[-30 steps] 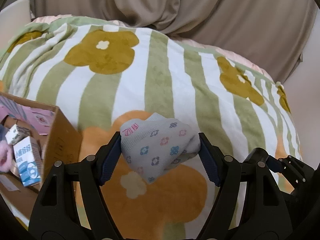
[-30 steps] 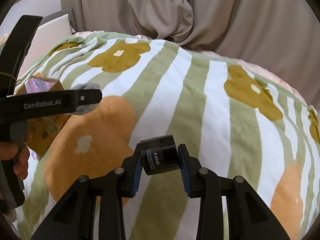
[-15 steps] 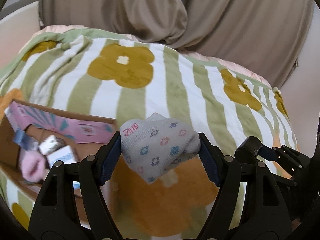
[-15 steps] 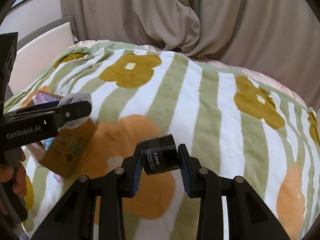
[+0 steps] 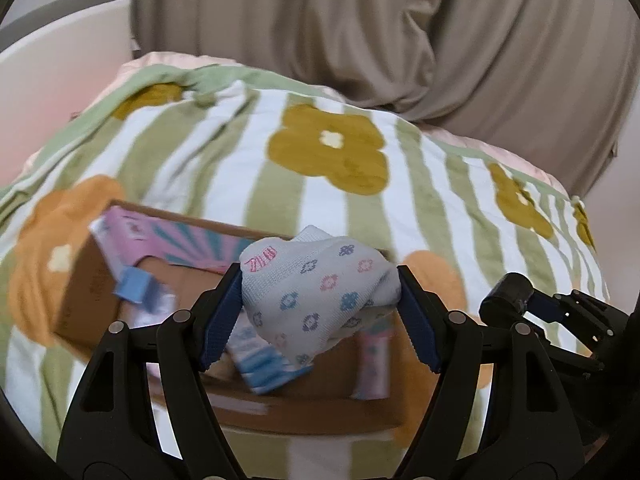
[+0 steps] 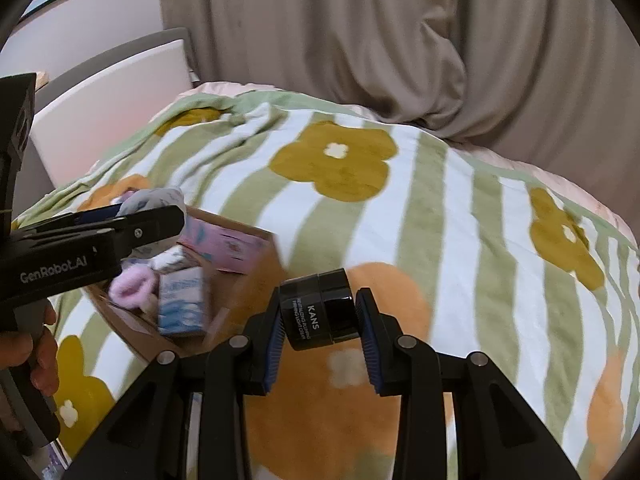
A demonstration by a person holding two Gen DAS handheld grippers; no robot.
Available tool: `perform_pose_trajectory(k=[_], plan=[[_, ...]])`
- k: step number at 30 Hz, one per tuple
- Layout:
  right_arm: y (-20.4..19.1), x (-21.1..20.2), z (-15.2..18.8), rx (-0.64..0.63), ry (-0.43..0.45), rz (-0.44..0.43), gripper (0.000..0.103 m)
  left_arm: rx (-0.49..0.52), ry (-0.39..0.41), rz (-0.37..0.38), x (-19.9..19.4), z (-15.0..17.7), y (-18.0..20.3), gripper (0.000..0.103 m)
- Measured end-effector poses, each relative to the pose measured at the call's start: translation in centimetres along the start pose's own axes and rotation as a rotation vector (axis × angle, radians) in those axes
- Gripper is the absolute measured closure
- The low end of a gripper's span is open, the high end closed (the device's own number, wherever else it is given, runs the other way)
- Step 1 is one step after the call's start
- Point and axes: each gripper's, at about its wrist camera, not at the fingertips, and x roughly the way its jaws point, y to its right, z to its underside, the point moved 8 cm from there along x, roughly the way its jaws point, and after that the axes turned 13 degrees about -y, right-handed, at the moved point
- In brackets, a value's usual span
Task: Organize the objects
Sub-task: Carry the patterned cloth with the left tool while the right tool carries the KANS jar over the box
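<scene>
Left tongs (image 5: 320, 308): pinching a rolled white sock (image 5: 320, 292) printed with small pink and blue flowers and a pink mark at one end; both blue pads press into the bundle's sides, and the sock hangs in the air above the open cardboard box (image 5: 80, 280). Right tongs (image 6: 322, 314): clamped on a small black jar (image 6: 320, 308) lying on its side between the pads, white lettering "KANS" on its wall; the jar is held clear of the bed, just beside the box's near corner in the right wrist view. Cardboard box (image 6: 248, 292): brown, open-topped, resting on the blanket (image 5: 240, 160). Contents, partly blurred: 1 pink carton (image 6: 228, 248) against the far wall, 1 white-and-blue carton (image 6: 182, 304) standing on end, 1 fluffy pink item (image 6: 132, 286), 1 light blue piece (image 5: 134, 286) near the left wall; other items cannot be told apart. Blanket: white with green stripes and large mustard and orange flowers, spread over the bed. Background: beige curtain (image 5: 360, 32) in folds behind the bed, pale headboard (image 6: 108, 92) at left. A person's hand (image 6: 28, 356) grips the handle of the left tongs at the left edge of the right wrist view.
</scene>
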Motion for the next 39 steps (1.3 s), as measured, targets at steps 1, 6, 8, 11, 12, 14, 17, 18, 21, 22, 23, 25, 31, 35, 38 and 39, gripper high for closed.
perform_pose_trajectory(k=[1,6,8,11,12,14,17,18,21,22,23,25,31,35,38,39], plan=[[-0.6,0.1,-0.2,-0.006,0.002,-0.004,0.071,-0.008,0.002,-0.006,-0.2,0.0,-0.9,0.032],[-4.6,0.7,-1.3,-0.042,0.005,-0.031,0.071,-0.044,0.008,-0.032,-1.1,0.4,-5.3,0.032],[-6.1,1.1,-1.6,-0.055,0.004,-0.041,0.071,-0.054,0.008,-0.042,-1.3,0.7,-6.9,0.032],[-7.9,1.6,-1.8,-0.072,-0.001,-0.051,0.071,-0.068,0.004,-0.053,-1.3,1.1,-8.9,0.032],[-8.6,1.9,-1.9,-0.079,-0.003,-0.055,0.071,-0.071,0.003,-0.055,-1.2,1.2,-9.1,0.032],[-9.6,2.2,-2.0,-0.087,-0.005,-0.061,0.071,-0.078,-0.002,-0.062,-1.1,1.5,-10.3,0.032],[-10.9,2.9,-1.9,-0.096,-0.013,-0.069,0.071,-0.086,-0.007,-0.069,-0.7,2.1,-11.6,0.032],[-11.3,3.3,-1.9,-0.099,-0.018,-0.073,0.071,-0.088,-0.010,-0.071,-0.5,2.3,-12.1,0.032],[-12.4,4.4,-1.8,-0.106,-0.032,-0.077,0.071,-0.098,-0.012,-0.073,0.0,2.8,-13.3,0.032],[-12.7,4.7,-1.7,-0.108,-0.036,-0.078,0.071,-0.101,-0.015,-0.073,0.3,2.9,-13.7,0.032],[-13.0,5.2,-1.7,-0.110,-0.042,-0.081,0.071,-0.103,-0.018,-0.072,0.5,3.0,-13.8,0.032],[-13.4,5.8,-1.6,-0.113,-0.051,-0.083,0.071,-0.105,-0.024,-0.073,1.0,3.2,-14.3,0.032],[-14.4,7.5,-1.1,-0.115,-0.077,-0.089,0.071,-0.114,-0.041,-0.067,2.5,3.7,-15.4,0.032],[-14.6,8.4,-0.8,-0.117,-0.092,-0.090,0.071,-0.112,-0.053,-0.070,3.3,4.0,-15.8,0.032],[-14.5,9.0,-0.6,-0.112,-0.103,-0.097,0.071,-0.119,-0.062,-0.071,4.0,4.3,-16.1,0.032],[-14.5,9.2,-0.6,-0.110,-0.106,-0.099,0.071,-0.122,-0.068,-0.071,4.3,4.4,-16.2,0.032]])
